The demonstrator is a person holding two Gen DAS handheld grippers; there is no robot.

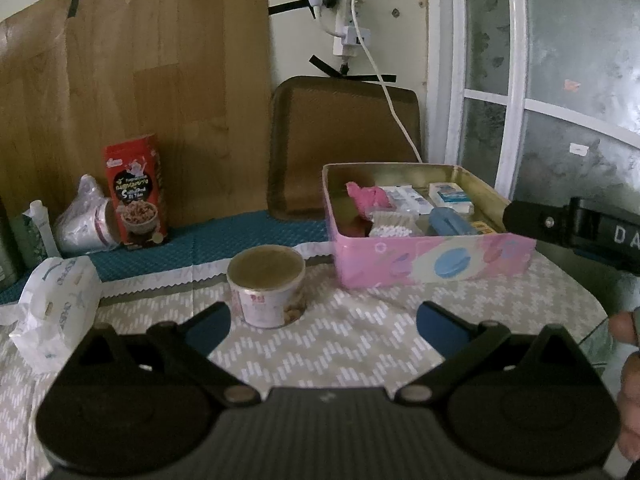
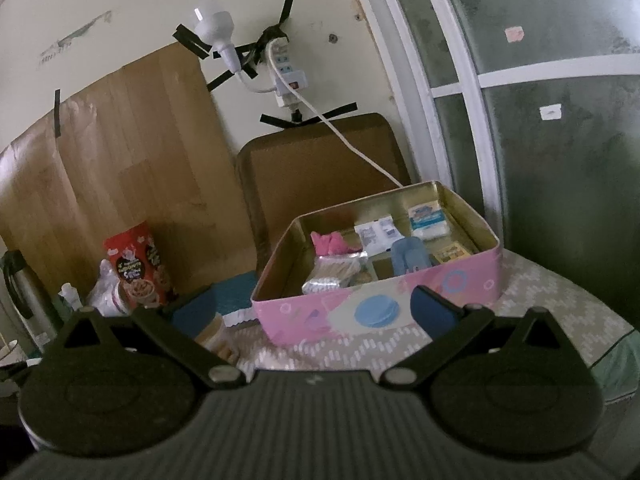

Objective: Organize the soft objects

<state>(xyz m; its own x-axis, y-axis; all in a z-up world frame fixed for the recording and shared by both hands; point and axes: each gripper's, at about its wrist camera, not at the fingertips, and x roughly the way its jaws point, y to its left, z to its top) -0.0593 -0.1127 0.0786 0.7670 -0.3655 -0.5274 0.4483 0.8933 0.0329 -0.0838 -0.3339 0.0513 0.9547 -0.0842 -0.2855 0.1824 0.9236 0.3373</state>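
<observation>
A pink tin box (image 1: 436, 258) (image 2: 376, 312) stands open on the patterned tablecloth. Inside lie a pink cloth (image 1: 366, 196) (image 2: 326, 242), a bag of cotton swabs (image 1: 390, 224) (image 2: 332, 274), white tissue packs (image 1: 402, 196) (image 2: 376, 234), a blue soft item (image 1: 450, 222) (image 2: 408, 258) and small cartons. My left gripper (image 1: 322, 326) is open and empty, low over the cloth in front of a paper cup (image 1: 266, 286). My right gripper (image 2: 314, 316) is open and empty, just before the tin's front wall. Its body (image 1: 572, 228) shows at the right edge of the left wrist view.
A white tissue pack (image 1: 56, 308) lies at the left. A red cereal box (image 1: 136, 190) (image 2: 140, 270), a bagged cup (image 1: 86, 220) and bottles stand at the back left. A brown tray (image 1: 344, 140) (image 2: 320, 176) leans on the wall. A white cable (image 1: 390, 100) hangs behind the tin. A hand (image 1: 628, 384) is at right.
</observation>
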